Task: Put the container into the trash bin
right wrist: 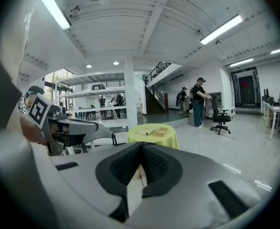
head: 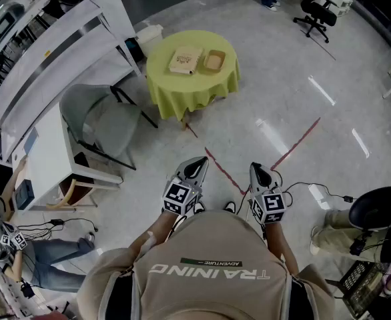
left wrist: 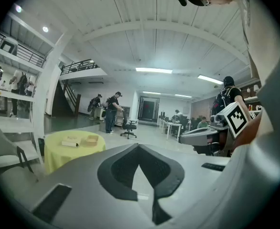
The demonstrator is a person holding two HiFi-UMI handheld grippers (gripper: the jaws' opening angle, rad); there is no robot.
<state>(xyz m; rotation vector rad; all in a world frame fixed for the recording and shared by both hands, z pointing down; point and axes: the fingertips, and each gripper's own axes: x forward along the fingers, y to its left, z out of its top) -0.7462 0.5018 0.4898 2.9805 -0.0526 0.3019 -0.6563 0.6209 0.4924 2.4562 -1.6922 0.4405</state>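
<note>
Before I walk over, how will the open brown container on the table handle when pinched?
The container looks like a shallow paper tray, so it is probably light, with a rim apt to flex. It sits low and flat, so it is unlikely to tip or roll. Pushed, it may slide on the cloth.

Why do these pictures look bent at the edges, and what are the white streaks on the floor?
Head view: a wide lens bows the room; the streaks are light glaring off the glossy floor. Both gripper views: fisheye circles with dark corners.
</note>
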